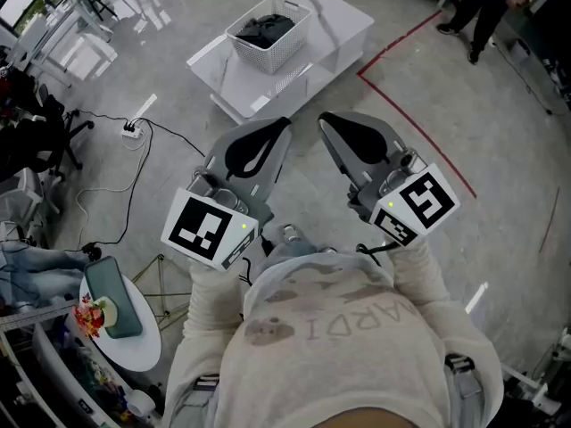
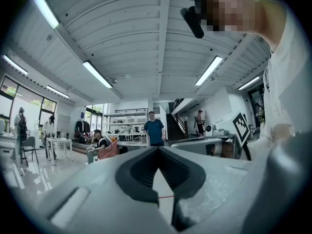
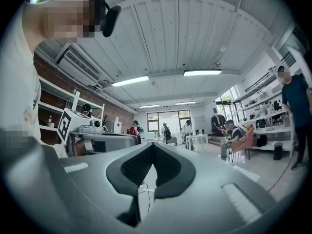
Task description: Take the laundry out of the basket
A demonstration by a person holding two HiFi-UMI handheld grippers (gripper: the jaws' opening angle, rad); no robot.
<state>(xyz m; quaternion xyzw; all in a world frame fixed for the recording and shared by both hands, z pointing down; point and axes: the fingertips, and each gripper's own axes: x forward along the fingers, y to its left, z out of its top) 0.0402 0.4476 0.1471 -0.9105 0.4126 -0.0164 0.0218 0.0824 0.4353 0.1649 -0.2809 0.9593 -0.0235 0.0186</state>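
Pale sweatshirt (image 1: 330, 346) fills the bottom of the head view, right under the camera; it belongs to the person holding both tools. Just beyond the chest, the left gripper (image 1: 284, 125) and the right gripper (image 1: 323, 118) are raised side by side in the air, tips pointing away from the body and close to each other without touching. Each carries a cube with black and white square markers near the hand.

The left gripper view shows the left gripper (image 2: 158, 148) with its dark padded jaws meeting at the tip and nothing held between them. The right gripper view shows the same for the right gripper (image 3: 152, 144): jaws together, empty. Both views look out across a large bright room with strip lights on a ribbed ceiling and several people in the distance.

Well apart from the grippers, farther along the grey floor (image 1: 419, 141), stands a low white tabletop (image 1: 339, 20). On it sits a white lattice basket (image 1: 278, 56), and dark laundry (image 1: 266, 27) lies bunched inside. A red line (image 1: 401, 38) runs across the floor to the right of the tabletop. A white power strip (image 1: 132, 130) with black cables lies on the floor to the left.
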